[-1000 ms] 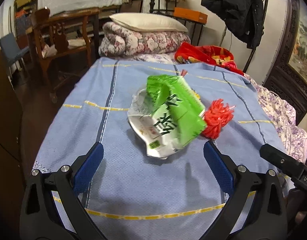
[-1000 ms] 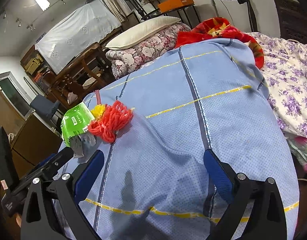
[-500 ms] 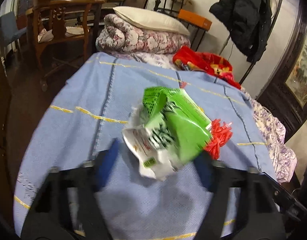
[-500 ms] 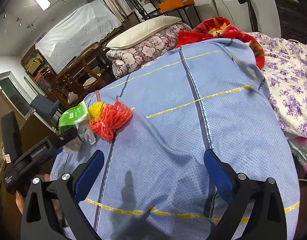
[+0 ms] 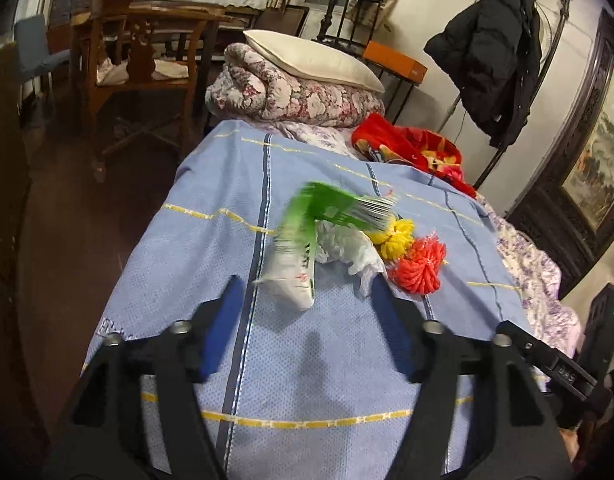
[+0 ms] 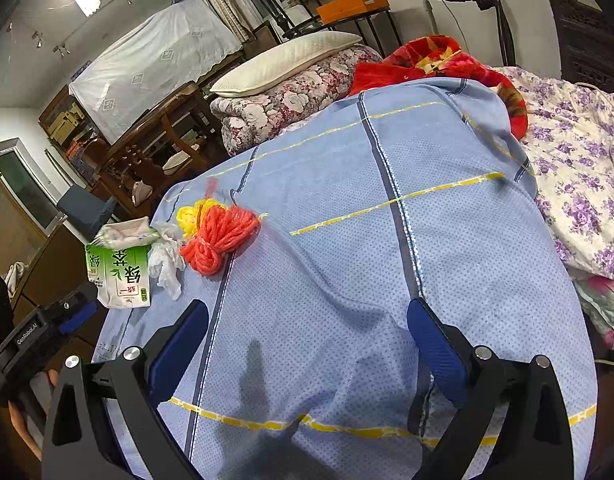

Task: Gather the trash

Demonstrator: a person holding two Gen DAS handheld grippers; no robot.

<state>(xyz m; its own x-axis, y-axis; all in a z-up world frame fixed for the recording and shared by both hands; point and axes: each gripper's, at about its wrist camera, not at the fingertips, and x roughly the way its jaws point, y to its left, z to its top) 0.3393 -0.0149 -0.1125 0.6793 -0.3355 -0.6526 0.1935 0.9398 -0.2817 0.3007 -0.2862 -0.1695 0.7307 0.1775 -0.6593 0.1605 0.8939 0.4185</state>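
While my left gripper (image 5: 303, 312) hangs low over the near part of the bed, its blue pads are spread wide with nothing between them, because the trash I mean to gather lies just beyond their tips. Furthest left in that heap is the green carton (image 5: 303, 240), smeared by motion in the left view; in the right view (image 6: 121, 268) it stands near the sheet's left edge, its torn top open. I cannot tell whether it is tipping or settled. Touching it on the right is a crumpled white wrapper (image 5: 347, 246), light and likely to slip from a shallow pinch. Next come the yellow yarn (image 5: 395, 236) and the red yarn (image 5: 421, 268), bunched against each other, just beside the wrapper. Everything sits in one cluster on the blue sheet (image 5: 315, 364), which I judge makes a single sweep or pick easier. Further right, my right gripper (image 6: 307, 344) waits over bare sheet, well apart from the heap, pads also wide and holding nothing. I judge it is kept clear so the left one can work. Collecting has not yet secured any piece.
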